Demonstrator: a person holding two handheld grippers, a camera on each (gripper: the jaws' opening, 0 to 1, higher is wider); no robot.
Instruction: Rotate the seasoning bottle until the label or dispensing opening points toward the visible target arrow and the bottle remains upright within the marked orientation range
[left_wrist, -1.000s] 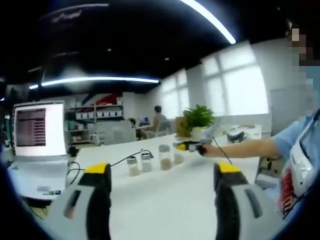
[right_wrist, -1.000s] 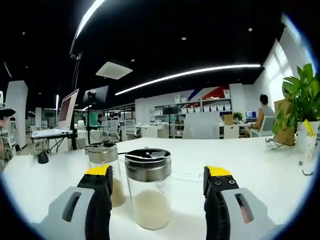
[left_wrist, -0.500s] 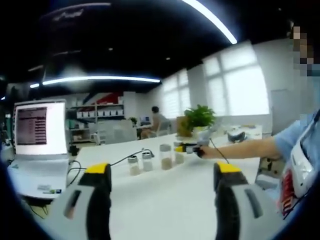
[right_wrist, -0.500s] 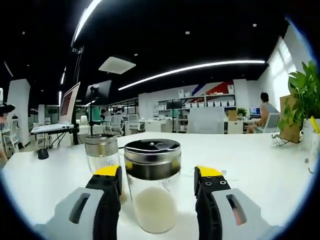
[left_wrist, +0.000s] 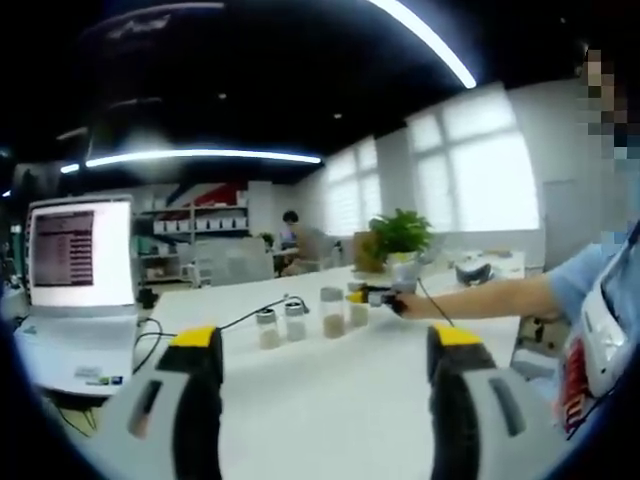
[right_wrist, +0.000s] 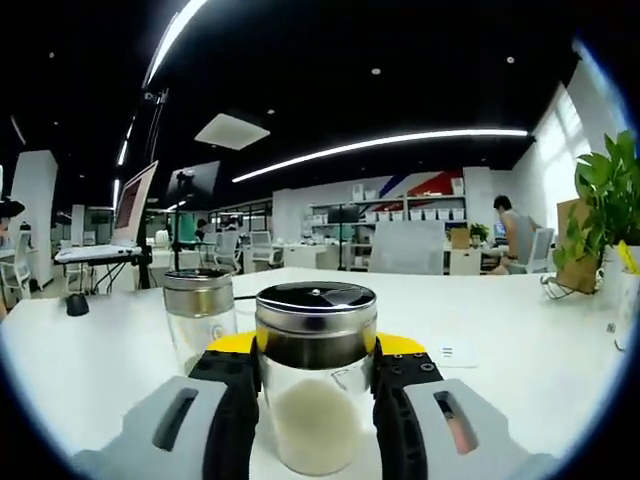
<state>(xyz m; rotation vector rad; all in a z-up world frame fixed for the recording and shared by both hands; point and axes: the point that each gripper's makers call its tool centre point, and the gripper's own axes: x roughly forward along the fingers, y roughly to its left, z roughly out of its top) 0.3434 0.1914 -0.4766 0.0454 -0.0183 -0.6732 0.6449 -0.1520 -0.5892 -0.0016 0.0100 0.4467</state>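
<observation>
My right gripper (right_wrist: 315, 375) is grey with yellow tips; the seasoning bottle (right_wrist: 316, 375) at lower centre has a dark metallic lid and whitish powder.

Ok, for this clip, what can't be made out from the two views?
- Target arrow and orientation marks: none discernible on the table.
- Bottle label: none readable; sides covered by the right claw.
- Bottles in the left gripper view: too small and blurred.
- Left claw: open, far from them.

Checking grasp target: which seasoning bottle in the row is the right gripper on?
The end bottle, nearest the potted plant: the right gripper has its jaws against its sides. The other three stand free.
</observation>
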